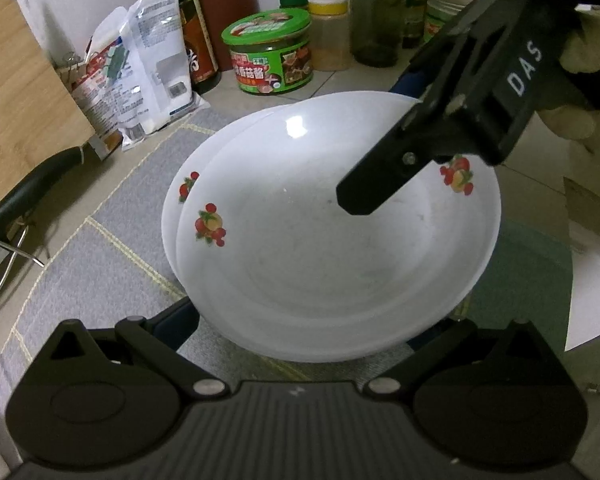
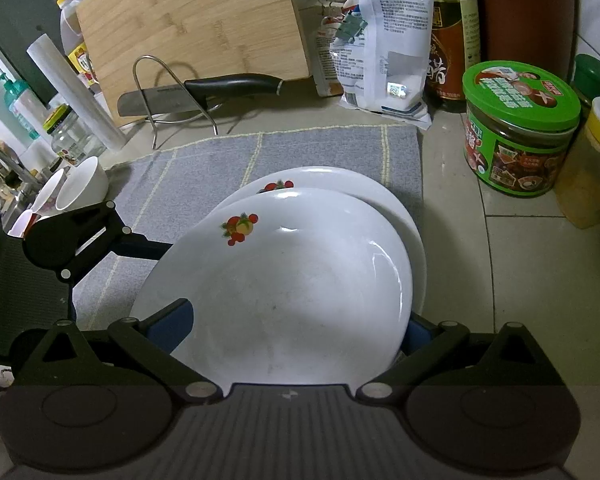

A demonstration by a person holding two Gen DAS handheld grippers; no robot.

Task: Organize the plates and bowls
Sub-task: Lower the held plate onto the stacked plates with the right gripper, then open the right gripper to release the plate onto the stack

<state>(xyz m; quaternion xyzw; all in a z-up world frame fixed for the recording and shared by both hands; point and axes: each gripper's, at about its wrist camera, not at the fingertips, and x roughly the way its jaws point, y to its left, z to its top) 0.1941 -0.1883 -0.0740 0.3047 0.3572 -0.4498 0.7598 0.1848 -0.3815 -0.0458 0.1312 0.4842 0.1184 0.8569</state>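
Observation:
Two white plates with fruit prints lie stacked and offset on a grey mat (image 2: 220,152). The top plate (image 1: 320,240) (image 2: 292,272) covers most of the lower plate (image 1: 186,178) (image 2: 340,180). My left gripper (image 1: 312,320) is open, its fingers spread on either side of the top plate's near rim. My right gripper (image 2: 300,320) is open at the opposite rim. In the left wrist view the right gripper (image 1: 380,144) has one finger over the plate and the other beyond its edge. White bowls (image 2: 80,188) lie on their sides at the mat's left.
A bamboo cutting board (image 2: 196,20) and a black-handled knife (image 2: 228,84) on a wire stand are behind the mat. A green-lidded jar (image 2: 516,128), sauce bottles (image 2: 452,32), spice jars and white bags (image 2: 384,52) line the back. A sink tap (image 2: 4,160) is far left.

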